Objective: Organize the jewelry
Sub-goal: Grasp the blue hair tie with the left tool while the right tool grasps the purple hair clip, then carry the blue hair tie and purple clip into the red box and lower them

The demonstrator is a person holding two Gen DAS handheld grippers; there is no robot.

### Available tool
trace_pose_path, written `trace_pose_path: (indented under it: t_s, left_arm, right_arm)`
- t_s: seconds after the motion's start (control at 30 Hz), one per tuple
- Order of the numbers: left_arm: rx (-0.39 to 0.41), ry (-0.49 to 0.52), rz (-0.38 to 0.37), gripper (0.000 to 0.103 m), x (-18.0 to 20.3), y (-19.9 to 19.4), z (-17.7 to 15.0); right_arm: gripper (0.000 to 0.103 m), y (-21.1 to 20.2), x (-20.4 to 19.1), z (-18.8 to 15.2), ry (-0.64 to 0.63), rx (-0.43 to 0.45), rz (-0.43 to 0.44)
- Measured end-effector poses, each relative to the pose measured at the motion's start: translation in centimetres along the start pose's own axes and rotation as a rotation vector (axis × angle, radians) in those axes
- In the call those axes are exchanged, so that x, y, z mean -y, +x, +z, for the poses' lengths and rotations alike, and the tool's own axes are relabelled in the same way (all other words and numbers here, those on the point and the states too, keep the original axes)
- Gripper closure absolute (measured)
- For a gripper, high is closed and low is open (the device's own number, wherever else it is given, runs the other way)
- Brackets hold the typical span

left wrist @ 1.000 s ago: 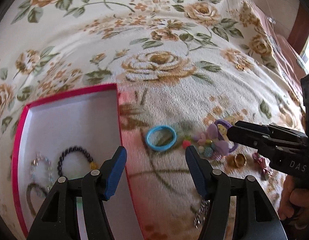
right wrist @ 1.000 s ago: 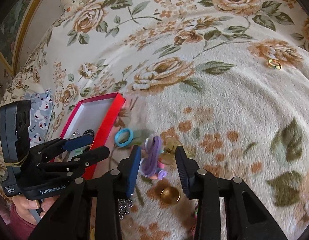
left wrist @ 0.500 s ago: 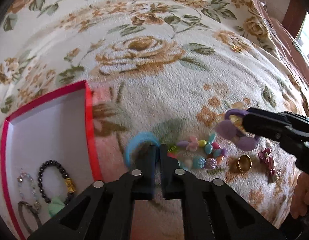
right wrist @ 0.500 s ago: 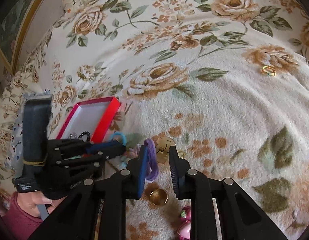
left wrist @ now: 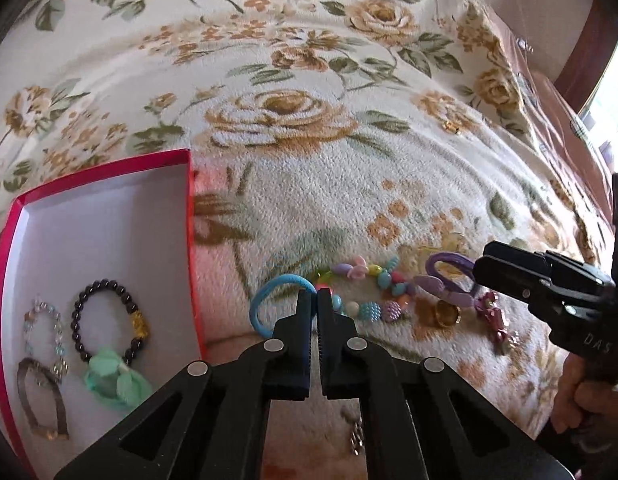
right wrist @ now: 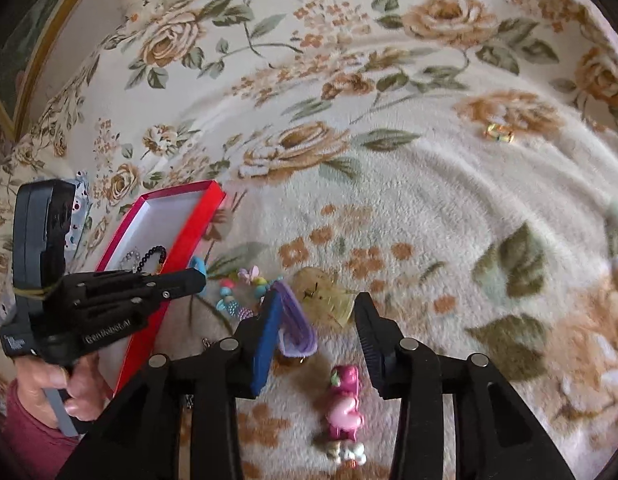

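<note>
Left gripper (left wrist: pixel 317 294), jaws pressed together, pinches the blue hair tie (left wrist: pixel 269 304) beside the red box (left wrist: pixel 191 240). Right gripper (right wrist: pixel 317 320), jaws just opening, purple hair tie (right wrist: pixel 295 320) against one pad; bead bracelet (left wrist: pixel 373 292) lies between.

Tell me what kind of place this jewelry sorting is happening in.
Probably a bedroom: the work surface looks like a bed covered by a plush floral blanket, with a patterned pillow beside the red box and a window nearby.

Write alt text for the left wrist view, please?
The left gripper, fingers shut, pinches a blue hair tie on a floral blanket. Left, a red box holds bracelets; right, beads and the right gripper.
</note>
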State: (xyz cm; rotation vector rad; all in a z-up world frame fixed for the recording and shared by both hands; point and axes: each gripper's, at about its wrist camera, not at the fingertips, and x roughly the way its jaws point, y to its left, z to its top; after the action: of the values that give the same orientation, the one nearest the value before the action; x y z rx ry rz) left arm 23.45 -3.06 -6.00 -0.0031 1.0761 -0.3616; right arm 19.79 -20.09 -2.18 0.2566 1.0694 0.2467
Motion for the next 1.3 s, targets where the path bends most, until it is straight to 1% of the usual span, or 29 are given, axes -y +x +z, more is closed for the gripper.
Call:
trace_pose_path:
  t_s: [0.07,0.13,0.17,0.2,0.23,0.27,0.3,0.43,0.57,0.77,0.87,1.13,1.3]
  left_arm:
    - [0.01,-0.01,-0.007,0.101,-0.1,-0.8,-0.4]
    - [0.018,-0.019,-0.017,0.101,-0.2,-1.6,-0.9]
    - [0.02,-0.024,-0.021,0.101,-0.3,-1.9,-1.1]
    - [0.023,-0.029,-0.027,0.101,-0.3,-2.3,-1.3]
    - [0.025,-0.031,-0.029,0.101,-0.4,-2.6,-1.5]
    - [0.027,-0.033,-0.027,0.101,-0.4,-2.9,-1.7]
    - [0.03,-0.036,-0.025,0.101,-0.5,-3.3,-2.0]
    - [0.044,-0.052,-0.028,0.101,-1.0,-4.7,-2.7]
    - [0.071,-0.069,-0.034,0.101,-1.4,-6.6,-3.6]
    - [0.119,-0.095,-0.025,0.101,-2.7,-9.9,-5.5]
    - [0.141,-0.124,-0.007,0.101,-4.0,-11.7,-6.8]
    - [0.172,-0.214,0.062,0.101,-7.9,-15.4,-10.0]
    - [0.182,-0.276,0.105,0.101,-10.0,-16.9,-11.7]
  right_arm:
    - [0.063,-0.3,-0.3,-0.3,-0.012,0.004,-0.002]
    - [0.063,0.1,-0.7,-0.6,-0.026,-0.017,-0.003]
    - [0.067,0.5,-0.8,-0.7,-0.027,-0.028,-0.001]
    - [0.068,1.0,-0.9,-0.8,-0.025,-0.04,0.001]
    - [0.071,1.4,-0.9,-1.0,-0.022,-0.05,-0.001]
    - [0.085,1.8,-1.0,-1.1,-0.021,-0.056,-0.004]
    - [0.09,2.0,-1.0,-1.2,-0.022,-0.06,-0.006]
    - [0.093,1.3,-1.7,-1.3,-0.043,-0.032,-0.012]
    - [0.094,0.0,-2.4,-1.1,-0.051,-0.006,0.008]
    - [0.094,-0.9,-4.9,-0.6,-0.075,0.007,0.073]
    - [0.094,-0.6,-6.7,-0.5,-0.09,-0.002,0.119]
    - [0.094,0.8,-11.9,-0.7,-0.159,-0.032,0.203]
    - [0.094,2.4,-15.7,-1.0,-0.212,-0.067,0.265]
